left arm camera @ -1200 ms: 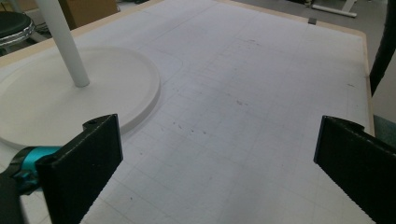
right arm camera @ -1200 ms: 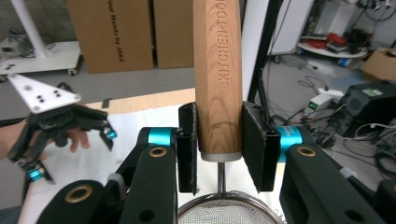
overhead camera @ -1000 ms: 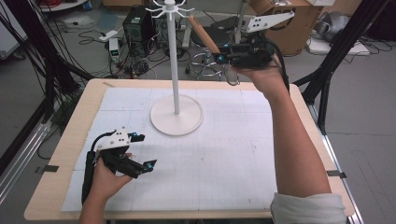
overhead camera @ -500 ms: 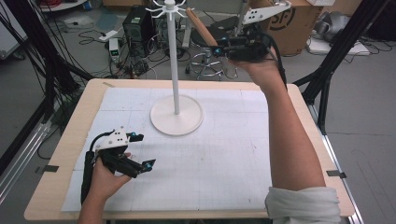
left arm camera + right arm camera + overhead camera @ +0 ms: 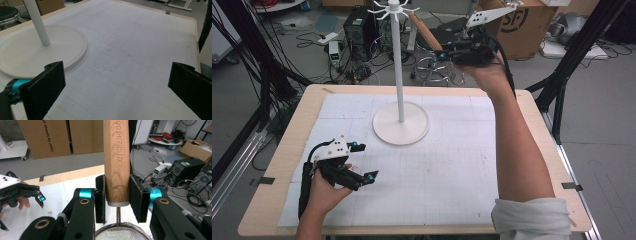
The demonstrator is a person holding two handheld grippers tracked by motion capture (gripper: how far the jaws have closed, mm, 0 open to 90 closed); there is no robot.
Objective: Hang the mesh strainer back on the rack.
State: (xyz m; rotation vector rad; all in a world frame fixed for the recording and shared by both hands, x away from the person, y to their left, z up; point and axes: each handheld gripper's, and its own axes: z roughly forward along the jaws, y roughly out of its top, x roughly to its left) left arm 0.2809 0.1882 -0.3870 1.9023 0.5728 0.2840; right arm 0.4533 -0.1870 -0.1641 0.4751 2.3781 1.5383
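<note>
My right gripper (image 5: 446,55) is raised beyond the table's far edge, near the top of the white stand (image 5: 398,65), and is shut on a wooden handle (image 5: 424,30). In the right gripper view the pads (image 5: 100,197) clamp the lower end of this handle (image 5: 116,157), stamped "KITCHEN TOOL". A metal mesh strainer bowl (image 5: 122,234) hangs just below the right gripper (image 5: 117,200). The stand's hooks (image 5: 393,7) spread from its top, left of the handle. My left gripper (image 5: 364,161) rests open at the near left of the table. Between its jaws the left gripper (image 5: 116,85) has nothing, and the stand's round base (image 5: 37,50) lies ahead.
A white gridded mat (image 5: 452,160) covers the wooden table (image 5: 537,130). The stand's base (image 5: 401,125) sits at the mat's far middle. Cardboard boxes (image 5: 522,22), computer gear (image 5: 362,27) and cables lie on the floor beyond the table.
The right gripper has shifted slightly up and left with the wooden handle in it. The left gripper has stayed where it was.
</note>
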